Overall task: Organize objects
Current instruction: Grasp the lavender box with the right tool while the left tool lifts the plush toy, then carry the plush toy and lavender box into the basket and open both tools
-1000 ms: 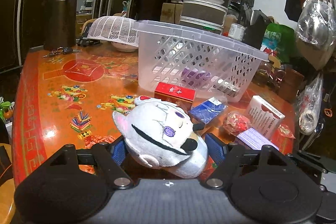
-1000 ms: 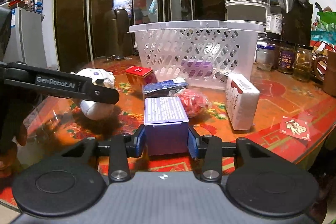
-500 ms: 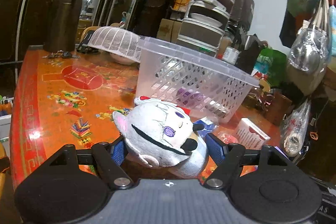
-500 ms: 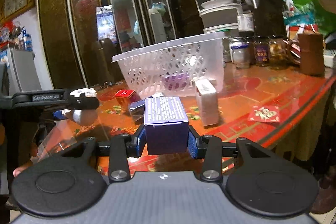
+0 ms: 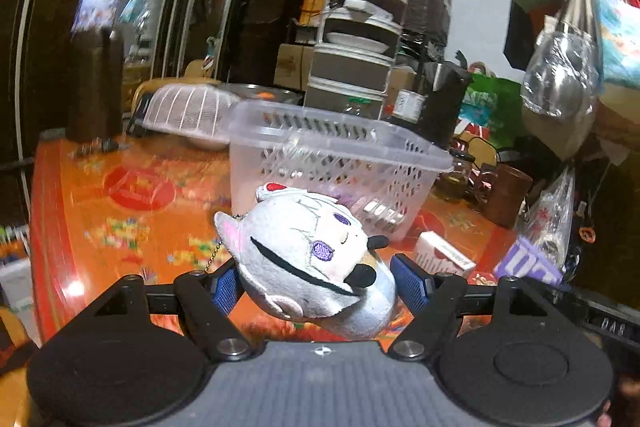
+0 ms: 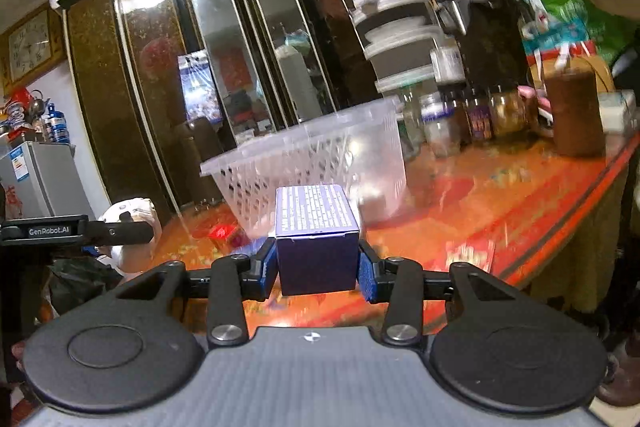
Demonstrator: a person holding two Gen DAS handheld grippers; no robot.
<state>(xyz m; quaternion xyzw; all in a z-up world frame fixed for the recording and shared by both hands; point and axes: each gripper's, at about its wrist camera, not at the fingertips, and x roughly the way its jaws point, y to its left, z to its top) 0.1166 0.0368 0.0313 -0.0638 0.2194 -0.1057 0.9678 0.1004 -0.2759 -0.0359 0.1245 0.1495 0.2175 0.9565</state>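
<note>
Left wrist view: one plush toy, centre frame, pinched in left gripper, long axis slanting upper left to lower right, face turned up. One clear basket behind it on orange table; one white box lower right.
Right wrist view: one purple box, centre frame, clamped in right gripper, printed top tilted toward the basket, long axis running away from camera.
</note>
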